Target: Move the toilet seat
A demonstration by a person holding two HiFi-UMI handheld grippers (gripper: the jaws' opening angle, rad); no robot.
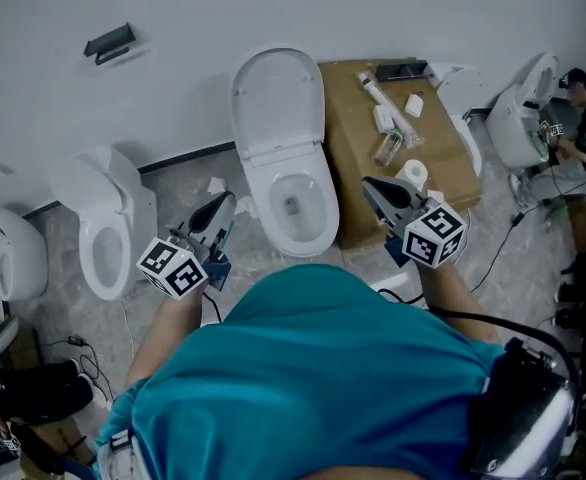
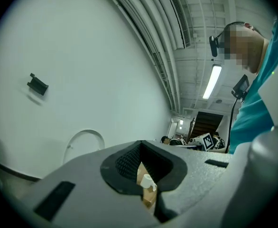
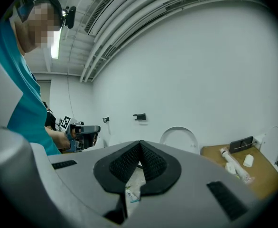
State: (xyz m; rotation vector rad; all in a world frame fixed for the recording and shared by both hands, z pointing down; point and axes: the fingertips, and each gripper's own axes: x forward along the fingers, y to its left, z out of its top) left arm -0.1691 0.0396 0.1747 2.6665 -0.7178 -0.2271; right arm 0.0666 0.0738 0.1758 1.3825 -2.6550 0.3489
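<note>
Poised to move the toilet seat (image 1: 276, 98)
Left gripper (image 1: 223, 204) at seven o'clock of the bowl (image 1: 318, 230), claw pressed together, empty; the seat appears raised at twelve; right gripper (image 1: 372, 186) at four, likewise. Best to spread one claw, pinch the seat's rim, lower gently.

Lighting entry: I see even, cool light from a ceiling tube (image 2: 214, 82); soft shadows; both gripper views fisheye-bent, with black corners.
</note>
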